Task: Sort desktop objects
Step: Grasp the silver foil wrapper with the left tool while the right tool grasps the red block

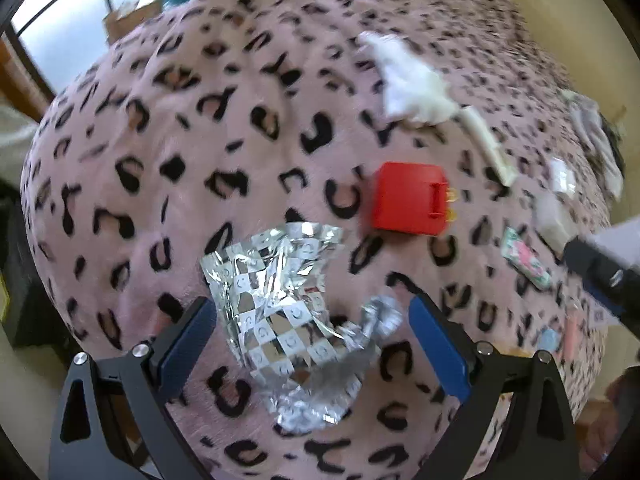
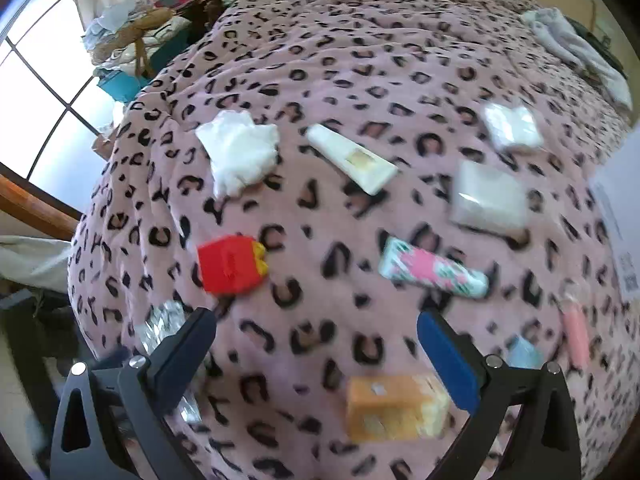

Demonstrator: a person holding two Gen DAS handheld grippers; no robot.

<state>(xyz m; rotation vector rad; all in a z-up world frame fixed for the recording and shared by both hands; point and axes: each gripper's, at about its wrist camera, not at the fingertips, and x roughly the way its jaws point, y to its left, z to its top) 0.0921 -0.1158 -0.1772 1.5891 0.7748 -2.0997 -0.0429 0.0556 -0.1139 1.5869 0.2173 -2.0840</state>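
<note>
The left gripper (image 1: 312,334), fingers spread wide, is hovering over a crinkly silver foil wrapper (image 1: 286,320) lying on the pink spotted blanket (image 1: 180,128). The right gripper (image 2: 316,344) is hanging wide apart too, gripping nothing, near an orange box (image 2: 394,408).

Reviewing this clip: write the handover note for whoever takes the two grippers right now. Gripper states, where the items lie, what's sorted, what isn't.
Left gripper: open, empty, jaws either side of the crumpled foil wrapper, not closed on it.
Right gripper: open, empty, above the blanket, an orange box just ahead between its jaws.
Scattered singly on the blanket: red fries-box toy, white tissue wad, white tube, floral tube, two clear packets, pink item, small blue item.
Done: no groups visible yet.
Left: apparently everything; the foil is the nearest pick.
</note>
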